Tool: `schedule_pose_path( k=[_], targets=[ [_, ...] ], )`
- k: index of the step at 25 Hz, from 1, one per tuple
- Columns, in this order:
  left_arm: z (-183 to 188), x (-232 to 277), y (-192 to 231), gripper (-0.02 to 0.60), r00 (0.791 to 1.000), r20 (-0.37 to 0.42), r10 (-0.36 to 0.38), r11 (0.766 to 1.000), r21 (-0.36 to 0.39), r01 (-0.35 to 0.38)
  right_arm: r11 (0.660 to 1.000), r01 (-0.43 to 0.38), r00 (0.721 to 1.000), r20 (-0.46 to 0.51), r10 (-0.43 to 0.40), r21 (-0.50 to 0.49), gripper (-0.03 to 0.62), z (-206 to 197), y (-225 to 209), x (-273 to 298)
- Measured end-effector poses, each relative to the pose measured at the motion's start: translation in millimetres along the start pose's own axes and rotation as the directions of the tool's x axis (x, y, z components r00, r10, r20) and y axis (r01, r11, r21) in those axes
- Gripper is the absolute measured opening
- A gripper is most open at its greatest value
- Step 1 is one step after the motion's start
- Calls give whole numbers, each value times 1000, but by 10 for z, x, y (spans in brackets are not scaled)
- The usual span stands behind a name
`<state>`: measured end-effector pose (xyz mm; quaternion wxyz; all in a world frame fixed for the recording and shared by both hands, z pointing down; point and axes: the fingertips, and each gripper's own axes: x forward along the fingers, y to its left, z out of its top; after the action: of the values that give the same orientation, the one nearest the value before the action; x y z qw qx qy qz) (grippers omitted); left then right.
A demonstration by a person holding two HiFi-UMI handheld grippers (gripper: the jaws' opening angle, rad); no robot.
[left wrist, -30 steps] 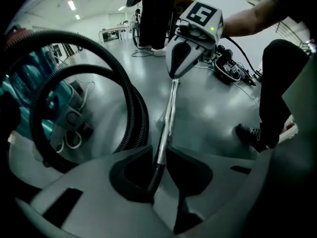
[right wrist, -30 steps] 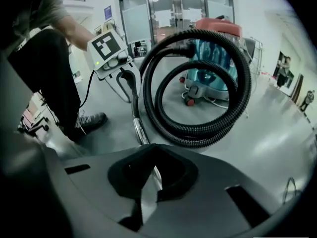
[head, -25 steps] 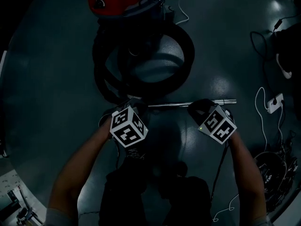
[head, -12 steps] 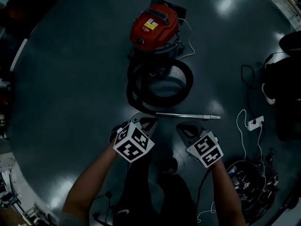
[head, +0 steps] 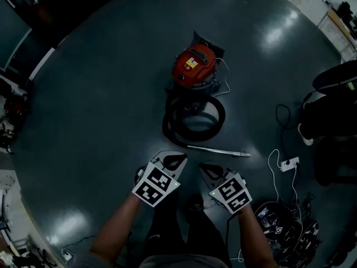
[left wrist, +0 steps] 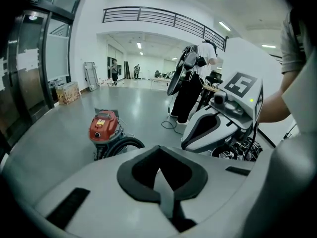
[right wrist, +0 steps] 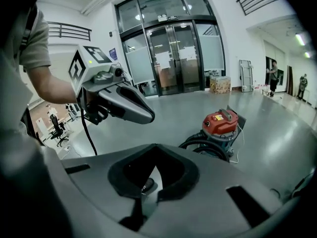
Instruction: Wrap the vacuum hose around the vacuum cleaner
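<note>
Though dimness blurs the hose (head: 168,123), left tool (head: 179,158) and right tool (head: 203,167) are closed, empty.

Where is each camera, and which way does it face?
Head view: on the head, facing down at the vacuum; left gripper, right gripper and forearms show.
Left gripper view: on it, along its shut jaws; right gripper shows.
Right gripper view: on it, along its shut jaws; left gripper shows.
All show the vacuum.
</note>
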<state>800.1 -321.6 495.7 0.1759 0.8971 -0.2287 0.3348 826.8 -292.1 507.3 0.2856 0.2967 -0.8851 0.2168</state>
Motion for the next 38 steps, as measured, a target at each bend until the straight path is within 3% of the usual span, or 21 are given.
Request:
schedule_pose_path(
  k=[8, 14, 19, 24, 31, 38],
  targets=[
    [420, -853, -583, 8, 988, 111, 106, 994, -14, -105, 1000, -17, 992, 127, 16, 7, 6, 539, 616, -714],
    [642, -1566, -819, 8, 959, 210, 188, 982, -37, -185, 1000, -10, 963, 270, 18, -29, 6, 1067, 1080, -1143],
    [743, -2220, -779, 8, 924, 299, 240, 970, -115, -214, 999, -17, 928, 371, -1, 43, 6, 1574, 1448, -1367],
    [776, -2749, -719, 8, 889, 382, 252, 966, -151, -208, 999, -4, 913, 407, -14, 43, 6, 1953, 1801, -1397],
    [861, -3235, -671, 8, 869, 427, 250, 968, -119, -221, 1000, 12, 889, 459, -1, -22, 6, 2394, 2174, -1464],
    [1041, -3323, -657, 8, 852, 460, 249, 967, -79, -240, 999, 17, 859, 512, 11, -51, 6, 2613, 2198, -1552]
  ],
)
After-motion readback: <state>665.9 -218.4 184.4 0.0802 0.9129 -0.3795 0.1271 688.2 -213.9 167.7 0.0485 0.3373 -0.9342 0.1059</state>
